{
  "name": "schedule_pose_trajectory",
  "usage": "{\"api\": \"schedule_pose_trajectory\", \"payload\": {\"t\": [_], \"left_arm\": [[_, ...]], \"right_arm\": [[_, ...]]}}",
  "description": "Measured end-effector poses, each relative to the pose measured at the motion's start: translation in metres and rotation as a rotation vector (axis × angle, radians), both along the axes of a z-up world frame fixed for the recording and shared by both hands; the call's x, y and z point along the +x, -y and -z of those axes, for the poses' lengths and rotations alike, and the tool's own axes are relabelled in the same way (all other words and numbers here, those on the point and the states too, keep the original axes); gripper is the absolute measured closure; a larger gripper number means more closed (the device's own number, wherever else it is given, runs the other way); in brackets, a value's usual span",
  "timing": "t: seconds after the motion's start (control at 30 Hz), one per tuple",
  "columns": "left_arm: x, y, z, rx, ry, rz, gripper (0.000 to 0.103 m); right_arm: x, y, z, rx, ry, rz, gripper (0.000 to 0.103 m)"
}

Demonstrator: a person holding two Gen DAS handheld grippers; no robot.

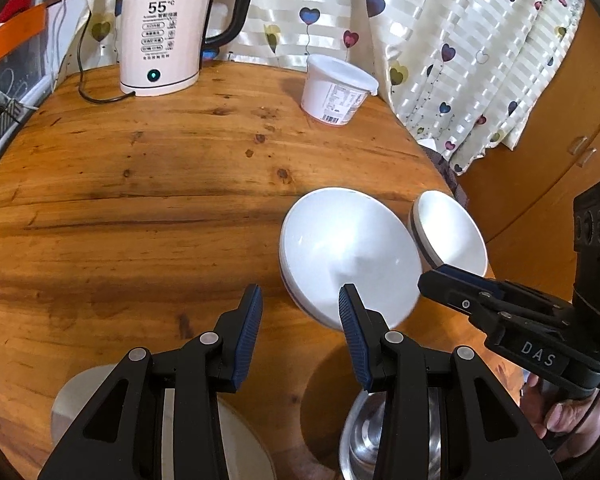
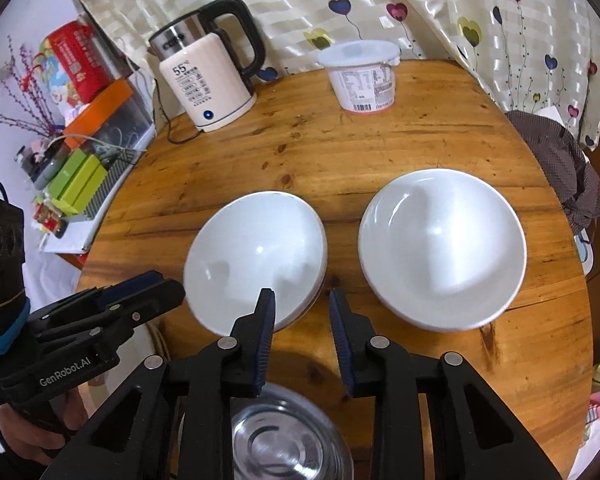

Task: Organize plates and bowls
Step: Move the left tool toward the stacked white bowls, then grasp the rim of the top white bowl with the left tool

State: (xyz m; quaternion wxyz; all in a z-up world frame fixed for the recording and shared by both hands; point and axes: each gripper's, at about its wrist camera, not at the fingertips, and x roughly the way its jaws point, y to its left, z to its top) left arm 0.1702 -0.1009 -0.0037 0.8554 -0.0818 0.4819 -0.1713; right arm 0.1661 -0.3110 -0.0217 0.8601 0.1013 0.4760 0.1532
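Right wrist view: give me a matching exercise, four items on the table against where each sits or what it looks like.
Items:
1. electric kettle
2. lidded plastic tub
3. steel bowl
4. right-hand white bowl

Descriptions:
A. nearest the camera, under the right gripper
B. far left of the wooden table, blue light on
C. far edge, printed label, near the curtain
D. empty, at mid-table on the right

Pairs: 1-B, 2-C, 3-A, 4-D
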Motion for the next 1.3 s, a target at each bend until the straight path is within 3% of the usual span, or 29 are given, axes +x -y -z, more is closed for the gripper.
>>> {"api": "schedule_pose_trajectory", "payload": {"t": [0.4,0.87,1.3], "left_arm": [[0.015,0.008,0.019,-0.013,-0.047,0.017,0.075],[0.013,0.011,0.016,-0.005,-0.038,0.016,0.076],[-0.002,0.005,-0.006,-0.005,0.013,0.012,0.076]], "right_arm": [[0.015,-0.002,0.015,0.018,-0.029,-0.021,0.085],[0.013,-0.003,0.012,0.02,-0.017,-0.022,0.085],[-0.006,-0.007,-0.015,0.012,0.04,-0.03,0.085]]}}
